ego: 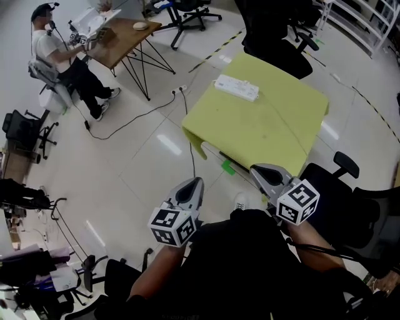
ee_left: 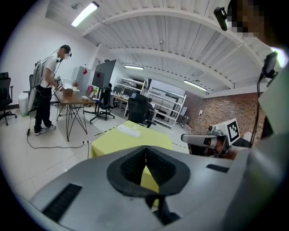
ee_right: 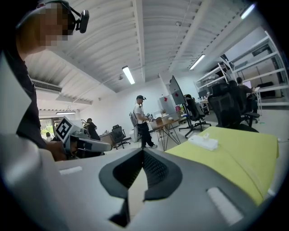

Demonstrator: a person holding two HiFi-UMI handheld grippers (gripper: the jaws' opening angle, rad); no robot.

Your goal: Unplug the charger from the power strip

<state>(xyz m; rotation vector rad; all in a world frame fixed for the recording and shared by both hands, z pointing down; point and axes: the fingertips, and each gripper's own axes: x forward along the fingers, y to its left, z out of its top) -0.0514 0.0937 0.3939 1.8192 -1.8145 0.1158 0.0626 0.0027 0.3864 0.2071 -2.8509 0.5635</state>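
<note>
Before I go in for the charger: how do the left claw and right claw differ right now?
The right claw shows against the near edge of the yellow table in the head view; the left claw shows over the floor beside it. The left claw's tip slants up-right in that view, the right claw's up-left, so they converge. Shared: both are shut, empty, and well short of the power strip.

Big open office, glossy pale tile floor with striped tape running across it. White ribbed ceiling with tube lights, a brick wall on one side, and white shelving at the back. There's a yellow table mid-room, a wooden desk on wire legs, and black office chairs scattered all over.
</note>
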